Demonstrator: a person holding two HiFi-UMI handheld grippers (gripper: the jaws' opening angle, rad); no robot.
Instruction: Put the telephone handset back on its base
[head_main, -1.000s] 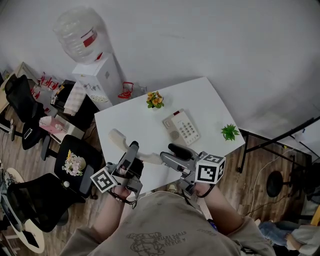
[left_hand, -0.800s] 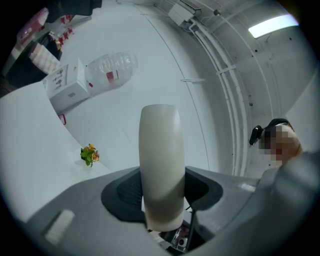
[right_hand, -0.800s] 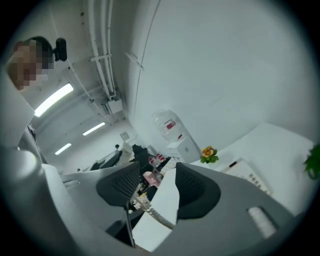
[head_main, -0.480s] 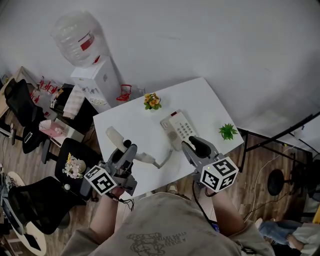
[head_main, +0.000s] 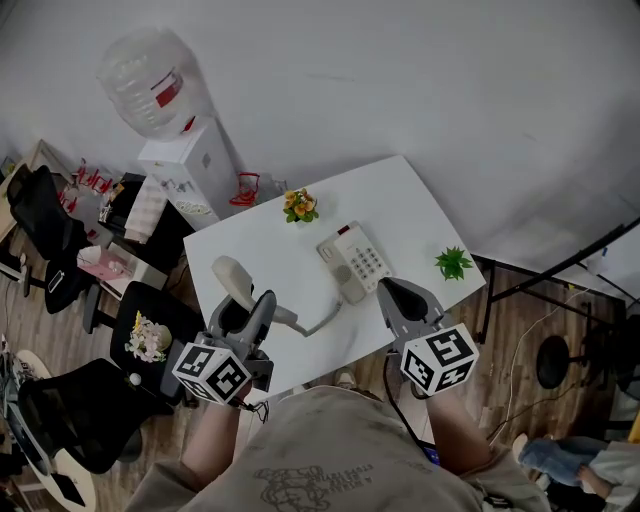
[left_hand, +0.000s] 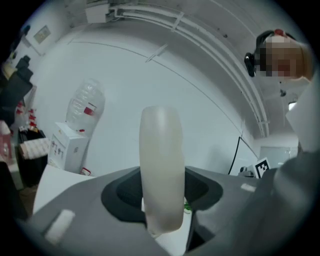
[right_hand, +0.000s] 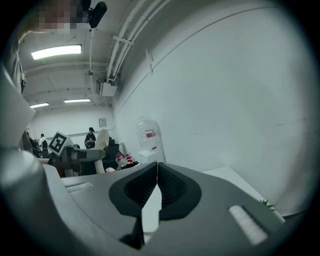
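The cream handset is clamped in my left gripper over the white table's front left part. In the left gripper view the handset stands upright between the jaws of the left gripper. A curled cord runs from it to the phone base, which lies mid-table with its keypad up. My right gripper hovers at the table's front edge, just right of the base. Its jaws have just been closing with nothing between them; in the right gripper view the right gripper has its pads together.
On the table, a small pot of orange flowers stands at the back and a small green plant at the right edge. A water dispenser and office chairs are to the left, a black stand to the right.
My right gripper has drawn away from the handset's near end to the right and shut empty. My left gripper has rolled while keeping hold of the handset.
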